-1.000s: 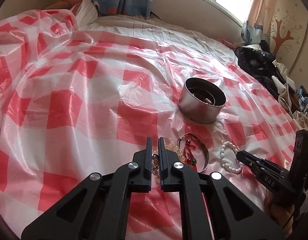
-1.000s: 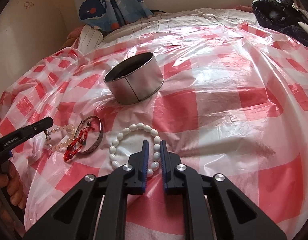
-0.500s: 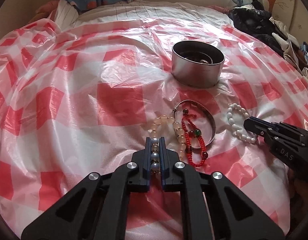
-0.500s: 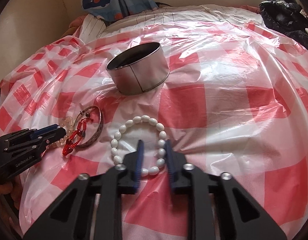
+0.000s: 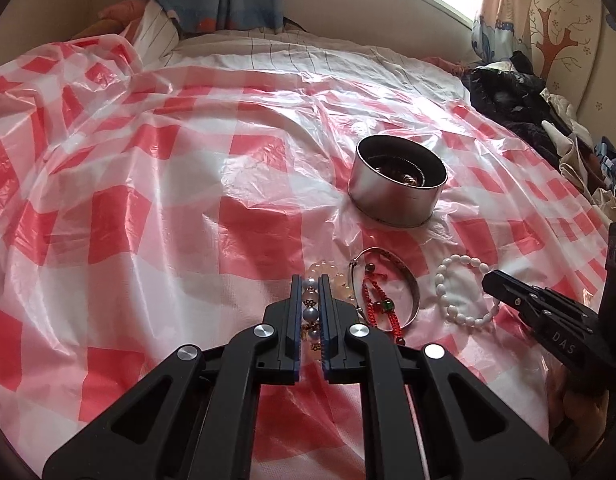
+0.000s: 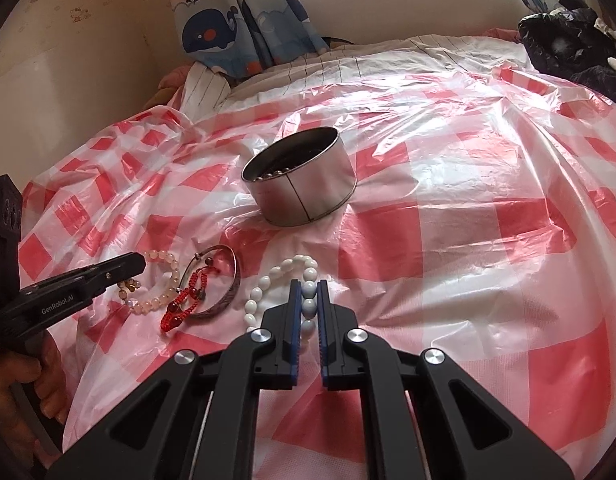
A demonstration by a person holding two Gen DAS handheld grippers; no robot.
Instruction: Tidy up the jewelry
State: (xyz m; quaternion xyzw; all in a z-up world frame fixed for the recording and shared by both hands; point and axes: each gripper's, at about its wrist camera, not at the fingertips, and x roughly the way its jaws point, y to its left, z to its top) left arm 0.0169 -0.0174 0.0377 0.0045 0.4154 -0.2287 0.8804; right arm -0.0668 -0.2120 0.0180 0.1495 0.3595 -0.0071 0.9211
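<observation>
Several bracelets lie on a red-and-white checked plastic sheet (image 5: pixel 243 236) in front of a round metal tin (image 5: pixel 396 204) (image 6: pixel 308 196). My left gripper (image 5: pixel 310 280) is shut on the pale pink bead bracelet (image 5: pixel 328 270), with beads pinched between its pads. The right gripper (image 6: pixel 310 282) is closing its jaws, and beads of the white bead bracelet (image 6: pixel 259 292) are clamped between the pads. Between the two lie a silver bangle (image 6: pixel 227 292) and a red cord bracelet (image 6: pixel 187 300). The tin holds dark beads.
The sheet covers a bed. A dark heap of clothes (image 5: pixel 520 100) lies at the far right. Whale-print curtains (image 6: pixel 243 24) and a wall close the far side. A person's hand (image 6: pixel 23 376) holds the left gripper's handle.
The right gripper's jaws, which stood wider astride the white bracelet half a second ago, have closed on its beads. The left gripper still pinches the pink beads.
</observation>
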